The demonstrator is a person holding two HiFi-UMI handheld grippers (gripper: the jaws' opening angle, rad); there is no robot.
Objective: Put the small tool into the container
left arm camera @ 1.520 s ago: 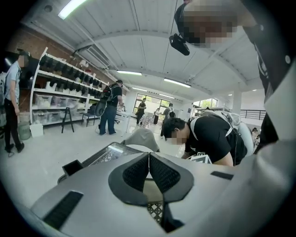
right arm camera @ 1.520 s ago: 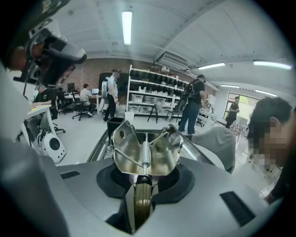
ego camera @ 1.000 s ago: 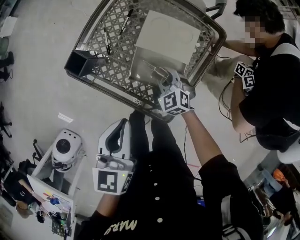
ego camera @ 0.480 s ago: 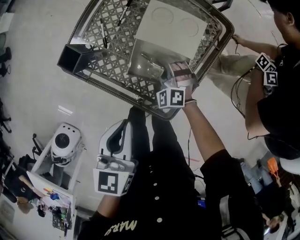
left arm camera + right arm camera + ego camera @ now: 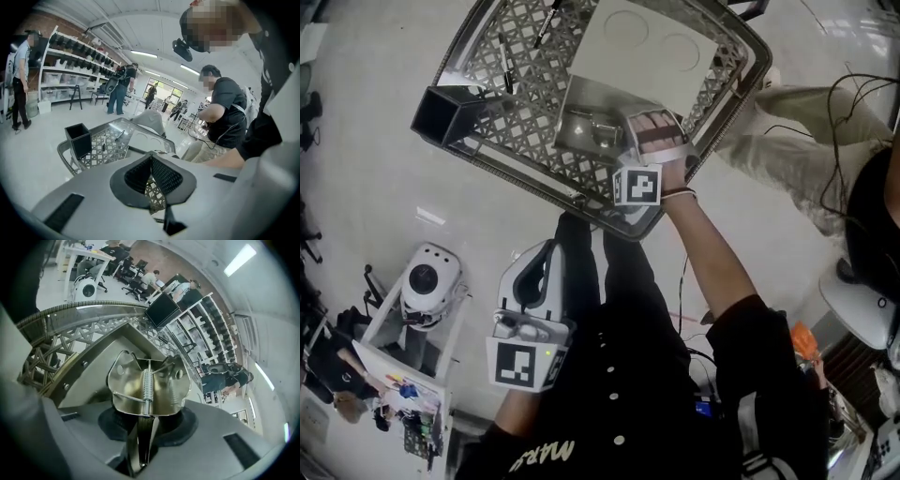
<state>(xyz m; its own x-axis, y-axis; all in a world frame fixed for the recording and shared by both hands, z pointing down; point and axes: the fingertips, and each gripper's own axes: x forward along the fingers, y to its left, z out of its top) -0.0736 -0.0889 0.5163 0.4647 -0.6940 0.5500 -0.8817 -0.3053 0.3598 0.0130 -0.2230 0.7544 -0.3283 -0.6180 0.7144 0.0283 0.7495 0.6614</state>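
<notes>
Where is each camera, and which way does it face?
Head view: on the person's head, facing down at the lattice table; left tool, right tool and right arm show.
Left gripper view: on the left tool, facing the table across shut, empty jaws.
Right gripper view: on the right tool, facing the metal tray; jaws clamp a metal clip.
Shared: the black box, in head and left gripper views.
</notes>
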